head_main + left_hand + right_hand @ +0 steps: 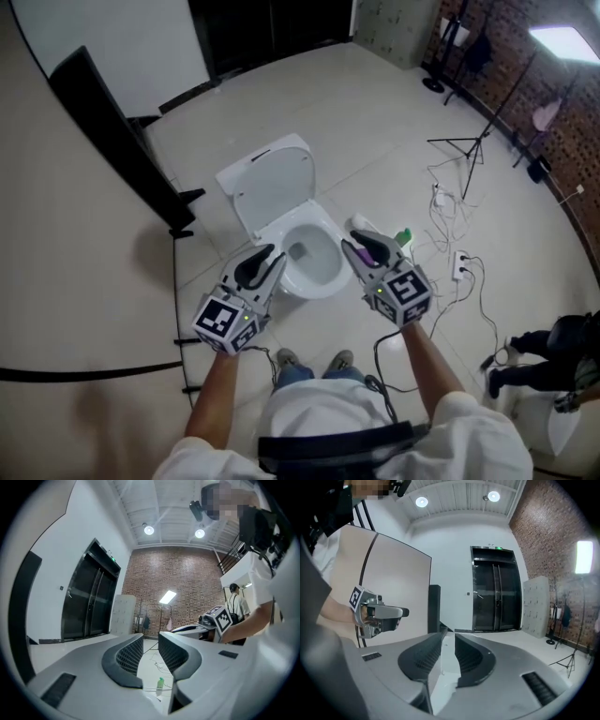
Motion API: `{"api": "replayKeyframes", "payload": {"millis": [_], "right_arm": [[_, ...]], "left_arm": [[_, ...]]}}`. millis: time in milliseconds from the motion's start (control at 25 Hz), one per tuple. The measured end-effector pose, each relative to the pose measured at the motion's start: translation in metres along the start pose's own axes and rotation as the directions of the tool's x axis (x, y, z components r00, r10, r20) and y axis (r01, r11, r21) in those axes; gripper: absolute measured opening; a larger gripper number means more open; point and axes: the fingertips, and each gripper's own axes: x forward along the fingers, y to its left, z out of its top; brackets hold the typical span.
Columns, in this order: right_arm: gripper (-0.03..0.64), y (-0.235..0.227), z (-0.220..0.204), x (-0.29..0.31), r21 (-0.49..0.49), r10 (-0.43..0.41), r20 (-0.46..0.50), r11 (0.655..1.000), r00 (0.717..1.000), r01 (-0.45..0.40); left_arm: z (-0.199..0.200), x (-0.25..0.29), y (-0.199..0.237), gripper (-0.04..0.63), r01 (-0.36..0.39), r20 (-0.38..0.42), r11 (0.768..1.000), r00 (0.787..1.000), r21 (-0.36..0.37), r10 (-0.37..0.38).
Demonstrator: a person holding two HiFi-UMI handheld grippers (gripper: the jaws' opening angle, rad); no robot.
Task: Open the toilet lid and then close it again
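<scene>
Where the toilet lid (272, 183) stands: raised and tipped back, one lid, its pale inner face turned up toward the head view.
Toilet (326, 281): one, white, its bowl uncovered, on the pale floor just ahead of the person's two shoes (286, 357).
Grippers: two, both in the air over the front of the toilet, touching neither the lid nor the bowl.
Left gripper (272, 259): jaws apart with a clear gap; only floor and a bottle show through it, with nothing between the pads.
Right gripper (356, 246): jaws parted by a narrow slot and gripping nothing (the pale strip seen in the slot is probably wall or floor behind, though its own view is too tight to be sure).
Green bottle (403, 238): one, on the floor just to the right of the toilet.
Tripod stand (473, 148): one, well apart from the toilet, toward the brick wall.
White cables (450, 225): looped on the floor between the bottle and the stand; too tangled to count.
Ceiling lamps (149, 529): two round ones, lit.
</scene>
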Motion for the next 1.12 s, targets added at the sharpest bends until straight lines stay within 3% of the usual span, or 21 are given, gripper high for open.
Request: {"api": "replayKeyframes", "payload": {"millis": [280, 1120], "right_arm": [[0.087, 0.021, -0.005, -0.026, 0.006, 0.076, 0.006, 0.997, 0.997, -0.076], [0.087, 0.002, -0.008, -0.059, -0.008, 0.078, 0.017, 0.997, 0.997, -0.077]], "left_arm": [[0.007, 0.011, -0.061, 0.094, 0.061, -0.023, 0.996, 0.998, 0.060, -0.060], [0.009, 0.029, -0.088, 0.094, 0.047, -0.037, 0.996, 0.998, 0.073, -0.045]]}}
